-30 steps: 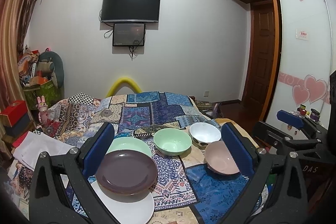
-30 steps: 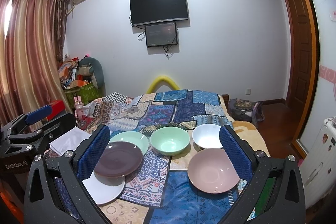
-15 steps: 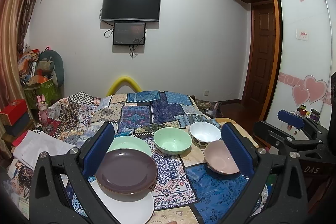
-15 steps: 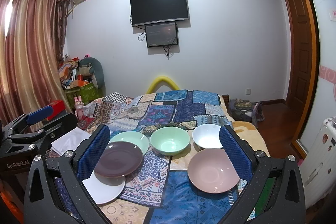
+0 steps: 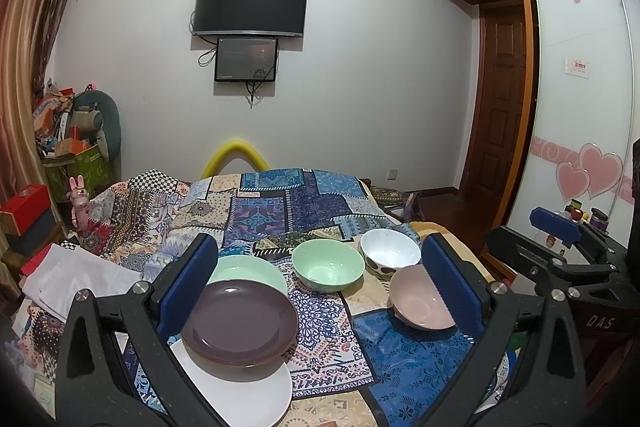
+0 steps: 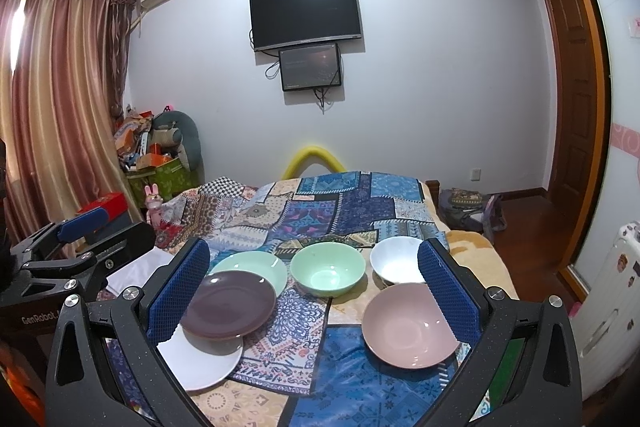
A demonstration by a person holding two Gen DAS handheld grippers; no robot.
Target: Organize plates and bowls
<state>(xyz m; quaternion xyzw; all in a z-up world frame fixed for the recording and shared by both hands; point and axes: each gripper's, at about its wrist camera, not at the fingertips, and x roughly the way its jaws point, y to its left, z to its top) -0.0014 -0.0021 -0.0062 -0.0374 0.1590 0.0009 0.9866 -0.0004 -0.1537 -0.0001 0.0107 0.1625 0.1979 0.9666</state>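
Purple plate glossy, round, overlapping white plate.

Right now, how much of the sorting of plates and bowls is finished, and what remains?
Partly started: the purple plate overlaps the white plate and the green plate, not a neat stack. Nothing is in hand: the left claw and right claw are both open and empty. Left to do: the green bowl, white bowl and pink bowl sit separately on the patchwork cloth.
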